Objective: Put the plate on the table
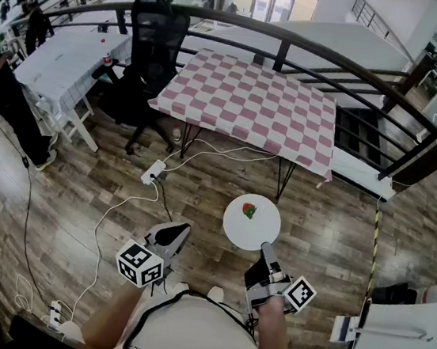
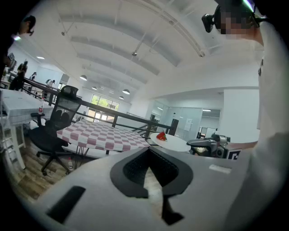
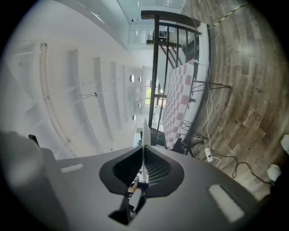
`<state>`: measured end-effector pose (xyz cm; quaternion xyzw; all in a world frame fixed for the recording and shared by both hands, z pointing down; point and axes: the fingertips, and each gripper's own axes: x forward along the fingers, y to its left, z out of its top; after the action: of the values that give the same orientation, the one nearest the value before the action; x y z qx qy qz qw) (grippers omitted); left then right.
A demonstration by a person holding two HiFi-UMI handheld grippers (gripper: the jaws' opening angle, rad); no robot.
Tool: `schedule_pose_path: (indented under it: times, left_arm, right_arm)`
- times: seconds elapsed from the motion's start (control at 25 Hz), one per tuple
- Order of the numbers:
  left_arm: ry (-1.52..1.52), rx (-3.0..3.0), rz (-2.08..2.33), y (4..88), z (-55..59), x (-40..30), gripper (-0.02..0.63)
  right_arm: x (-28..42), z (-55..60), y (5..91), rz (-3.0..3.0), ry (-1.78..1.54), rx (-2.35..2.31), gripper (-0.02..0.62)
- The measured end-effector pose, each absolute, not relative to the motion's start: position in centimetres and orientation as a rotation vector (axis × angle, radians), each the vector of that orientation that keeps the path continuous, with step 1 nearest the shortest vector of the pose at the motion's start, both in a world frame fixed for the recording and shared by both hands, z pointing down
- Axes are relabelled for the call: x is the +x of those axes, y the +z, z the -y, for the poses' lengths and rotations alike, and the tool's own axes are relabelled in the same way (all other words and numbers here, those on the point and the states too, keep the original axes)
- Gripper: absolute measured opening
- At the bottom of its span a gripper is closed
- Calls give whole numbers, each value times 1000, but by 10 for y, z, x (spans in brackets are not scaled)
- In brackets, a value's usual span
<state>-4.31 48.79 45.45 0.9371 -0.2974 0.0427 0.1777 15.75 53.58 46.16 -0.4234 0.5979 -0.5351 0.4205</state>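
Plate (image 1: pixel 252 224): white, round, roughly level, carried in the air above the wood floor (image 1: pixel 339 225). Not yet on the bench. Bears one small red item (image 1: pixel 249 210) near its centre.

Right gripper (image 1: pixel 264 252): clamped on the plate's near rim, pointing forward and about level. Seen from its own view, a thin white edge (image 3: pixel 143 140) runs between closed pads.

Left gripper (image 1: pixel 177 232): jaws together, nothing between them. Held low and just left of the plate, clear of it, taking no part in the carry.

Bench (image 1: pixel 252 102): covered by a red-and-white checked cloth, top bare. Stands straight ahead of the plate, well apart, with open floor between. Near edge runs across the line of approach.

Office chair (image 1: pixel 152 41): black, at the bench's left end, out of the path.

Governing relation: bench lies directly forward of the right gripper, along the gripper's own pointing line. Plate leads, gripper trails behind its rim. Right hand nearer and already loaded. Judged next need: forward carry over the near edge, plate kept level so the red item stays put, then lowering onto the cloth before release.
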Motion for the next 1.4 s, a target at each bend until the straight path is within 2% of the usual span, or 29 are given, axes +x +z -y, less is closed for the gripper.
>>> schedule_pose_path:
  times: [1.4]
  left_arm:
    - [71,2589,918,465,-498,-168,6]
  right_arm:
    - [60,-535,450,-1509,-1324,-1048,18]
